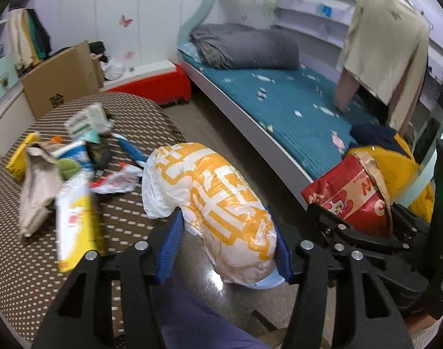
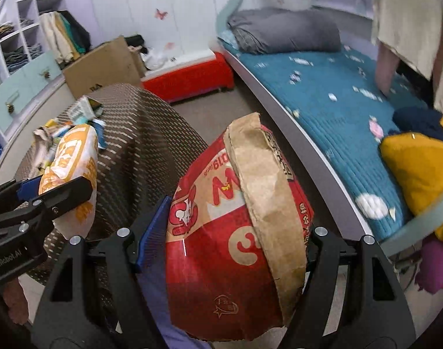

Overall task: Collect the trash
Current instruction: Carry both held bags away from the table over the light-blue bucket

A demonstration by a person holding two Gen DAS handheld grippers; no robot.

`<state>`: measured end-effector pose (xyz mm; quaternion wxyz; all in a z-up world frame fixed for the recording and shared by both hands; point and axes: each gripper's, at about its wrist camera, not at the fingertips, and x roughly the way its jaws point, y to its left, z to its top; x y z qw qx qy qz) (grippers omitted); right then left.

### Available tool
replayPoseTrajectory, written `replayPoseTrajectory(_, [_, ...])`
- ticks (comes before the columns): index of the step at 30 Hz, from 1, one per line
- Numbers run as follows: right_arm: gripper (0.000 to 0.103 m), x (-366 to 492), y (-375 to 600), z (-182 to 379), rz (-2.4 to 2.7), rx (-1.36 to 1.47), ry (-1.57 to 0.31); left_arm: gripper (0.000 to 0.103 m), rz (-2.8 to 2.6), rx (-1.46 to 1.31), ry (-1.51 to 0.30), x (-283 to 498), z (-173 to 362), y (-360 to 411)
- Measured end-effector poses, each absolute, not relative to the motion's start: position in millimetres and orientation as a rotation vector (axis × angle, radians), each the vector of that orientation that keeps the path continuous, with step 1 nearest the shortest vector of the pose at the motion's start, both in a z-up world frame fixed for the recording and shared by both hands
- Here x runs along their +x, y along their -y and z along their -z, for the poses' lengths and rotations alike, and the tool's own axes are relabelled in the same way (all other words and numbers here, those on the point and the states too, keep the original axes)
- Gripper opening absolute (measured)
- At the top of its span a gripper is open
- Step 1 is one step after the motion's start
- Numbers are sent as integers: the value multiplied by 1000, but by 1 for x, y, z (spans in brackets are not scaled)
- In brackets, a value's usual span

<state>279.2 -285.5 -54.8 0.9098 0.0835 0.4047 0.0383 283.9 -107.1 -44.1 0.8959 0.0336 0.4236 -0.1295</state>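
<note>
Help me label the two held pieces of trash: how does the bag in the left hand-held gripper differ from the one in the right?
The white and orange plastic bag in the left hand-held gripper is thin, soft and crumpled; the red paper bag in the right hand-held gripper is stiffer, with a brown folded edge. The red paper bag spreads its jaws wider. Both are clamped between blue pads, off the table.

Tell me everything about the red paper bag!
The red paper bag is crinkled paper, red and tan with white cartoon shapes and printed writing. A plain brown paper band, creased and torn at its edge, wraps over it. It looks puffed up and tilts away from the camera. The right gripper clamps it from both sides with blue ribbed pads, above the floor between a brown dotted tablecloth and a blue bed.
</note>
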Motion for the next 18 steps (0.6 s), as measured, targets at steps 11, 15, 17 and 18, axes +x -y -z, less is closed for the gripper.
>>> replayPoseTrajectory(11, [71,279,328,103,52,229,-970,55,342,178,-1043,309,102,162])
replayPoseTrajectory(15, [71,279,344,118,112,244,-1007,58,371,203,-1077,316,116,179])
replayPoseTrajectory(17, [71,279,351,123,138,251,-1015,61,377,212,-1088,320,123,187])
replayPoseTrajectory(18, [71,279,355,124,154,253,-1016,62,380,219,-1090,322,125,192])
